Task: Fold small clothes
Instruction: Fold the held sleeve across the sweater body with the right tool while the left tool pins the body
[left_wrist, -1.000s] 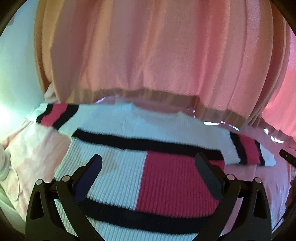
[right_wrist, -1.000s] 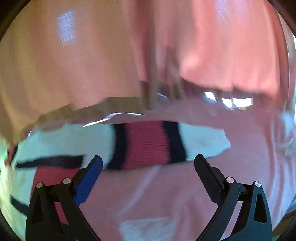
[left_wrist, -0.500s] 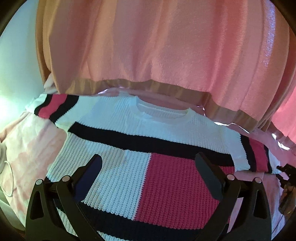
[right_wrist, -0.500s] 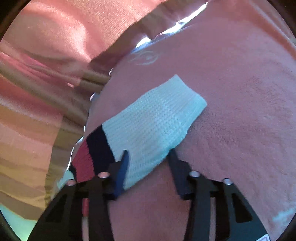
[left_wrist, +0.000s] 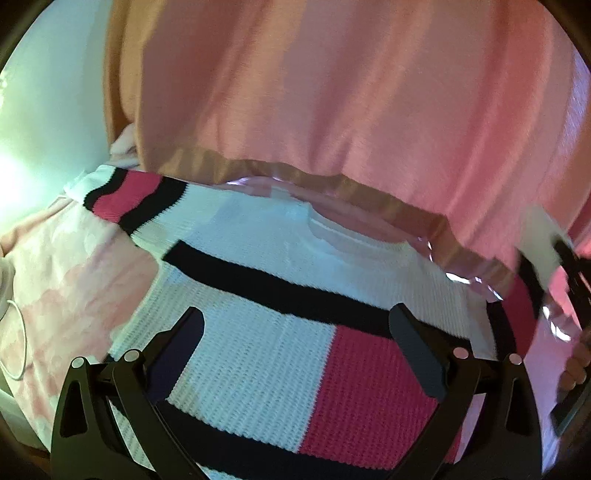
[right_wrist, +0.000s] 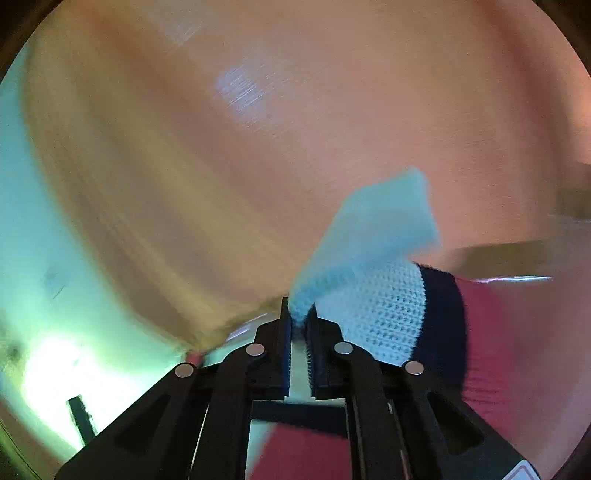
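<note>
Sleeve fold, first stage. The striped knit sweater (left_wrist: 280, 302) lies flat, front up, on the pink cover (left_wrist: 74, 280), its neckline toward the hanging pink curtain (left_wrist: 332, 92) and its body spread directly under your left gripper (left_wrist: 295, 332). That gripper's jaws stand wide apart above the chest panels with nothing between them; they hover over the knit and grip no part of it.

Your right gripper (right_wrist: 300, 317) has the white cuff end of one sleeve (right_wrist: 369, 266) between its jaws, which are closing to a narrow gap on the fabric. The cuff rises off the cover, with the dark band and red stripe trailing to the right behind it. In the left wrist view the same sleeve (left_wrist: 532, 266) appears lifted at the far right edge, though blur there makes its exact shape hard to read.

The step in hand, then, is folding this sleeve inward. The next move probably calls for you to carry the cuff across toward the middle of the chest, laying it flat over the body. Keep the shoulder line straight as you go, and keep the open left gripper ready to steady the body.
</note>
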